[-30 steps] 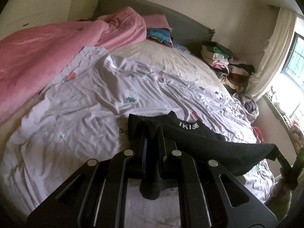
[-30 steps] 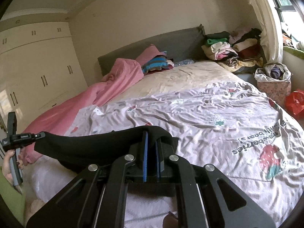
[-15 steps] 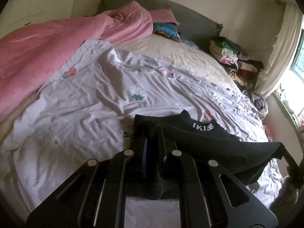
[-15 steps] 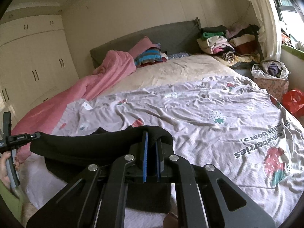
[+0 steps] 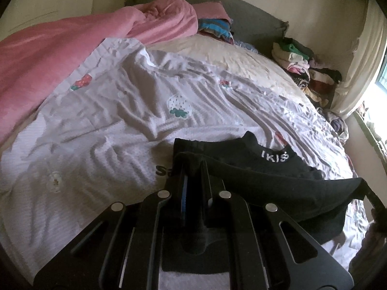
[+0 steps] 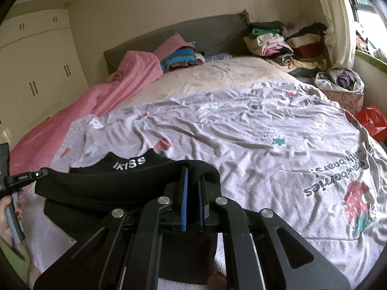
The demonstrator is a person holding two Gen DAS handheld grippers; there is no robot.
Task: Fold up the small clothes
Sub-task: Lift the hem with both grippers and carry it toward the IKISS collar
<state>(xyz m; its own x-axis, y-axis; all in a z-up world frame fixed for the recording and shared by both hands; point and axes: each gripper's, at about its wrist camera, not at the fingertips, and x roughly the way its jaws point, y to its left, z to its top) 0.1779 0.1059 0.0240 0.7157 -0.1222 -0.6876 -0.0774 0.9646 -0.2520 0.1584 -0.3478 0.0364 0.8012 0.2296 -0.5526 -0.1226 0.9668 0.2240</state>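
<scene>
Both grippers are clamped shut on the same black garment, one at each end of its near edge. The left gripper pinches one corner between its blue pads, and the cloth runs off to its right toward the right gripper, seen at the far edge of the left view. In the right view, the right gripper holds the other corner, and the cloth stretches away to its left to the left gripper, carried by a hand.

Compared with a second ago, both tools have come down and forward over the bed. The quilt with its strawberry print now fills more of each view, and the headboard has slid toward the top. More of the garment now lies on the quilt just ahead of the fingers: the band with white lettering rests flat, where a second ago less of it had settled. The held edge is raised above that part, stretched fairly taut between the two tools.

That suggests the near edge is being carried over the part already lying down, so a fold is probably under way. The next move likely calls for lowering the held edge evenly, then letting go of both corners together so it does not skew.
</scene>
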